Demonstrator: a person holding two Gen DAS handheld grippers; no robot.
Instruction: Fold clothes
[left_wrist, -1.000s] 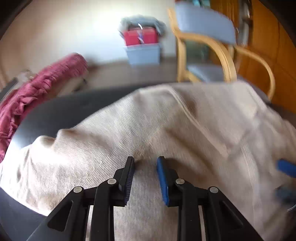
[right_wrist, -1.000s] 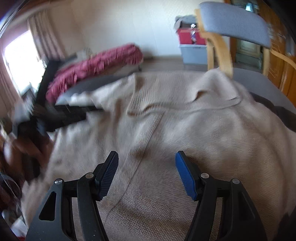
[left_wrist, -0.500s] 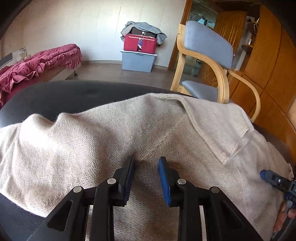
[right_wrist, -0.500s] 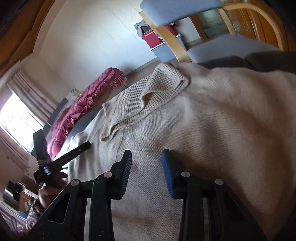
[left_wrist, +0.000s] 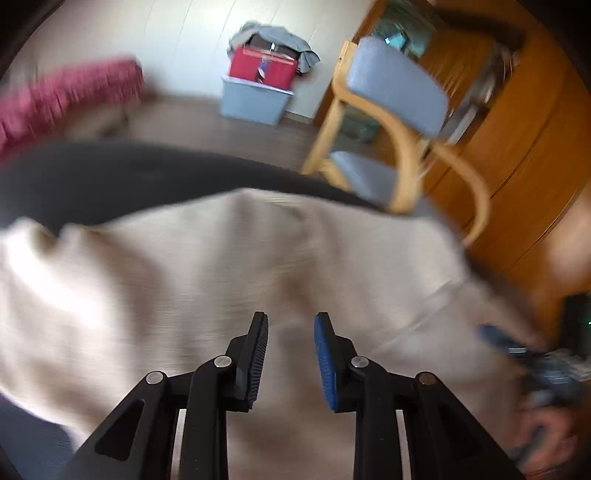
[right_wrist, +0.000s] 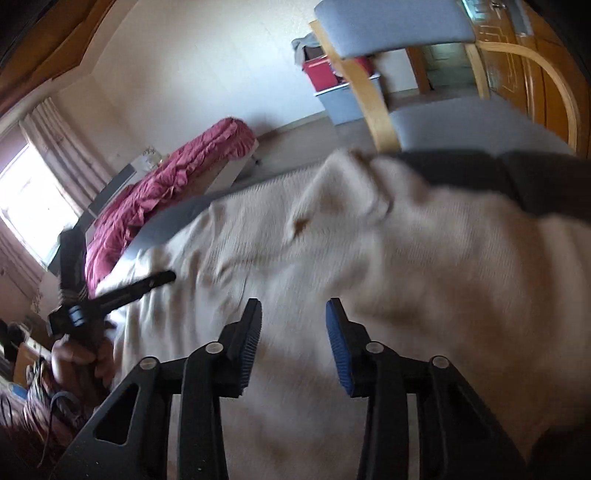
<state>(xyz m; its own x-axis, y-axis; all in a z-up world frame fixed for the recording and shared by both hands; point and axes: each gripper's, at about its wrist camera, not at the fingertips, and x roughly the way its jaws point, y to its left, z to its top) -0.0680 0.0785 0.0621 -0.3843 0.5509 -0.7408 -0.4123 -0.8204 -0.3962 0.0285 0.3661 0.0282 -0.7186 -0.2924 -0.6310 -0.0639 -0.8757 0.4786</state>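
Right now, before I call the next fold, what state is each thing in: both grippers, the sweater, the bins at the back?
Left gripper: open, nothing between its fingers, over the sweater.
Right gripper: open, holding nothing, over the sweater.
Beige sweater: spread on the dark surface, rumpled, not folded; blurred.
Red bin: stacked on the grey bin, grey cloth draped over its top.
Chair: upright, seat bare.

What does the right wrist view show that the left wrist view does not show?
Only the right wrist view shows the bright window and the whole left gripper lying over the sweater. Only the left wrist view shows the orange wooden cabinet broadly. Both show the beige sweater, the grey chair, the red box and the crimson blanket.
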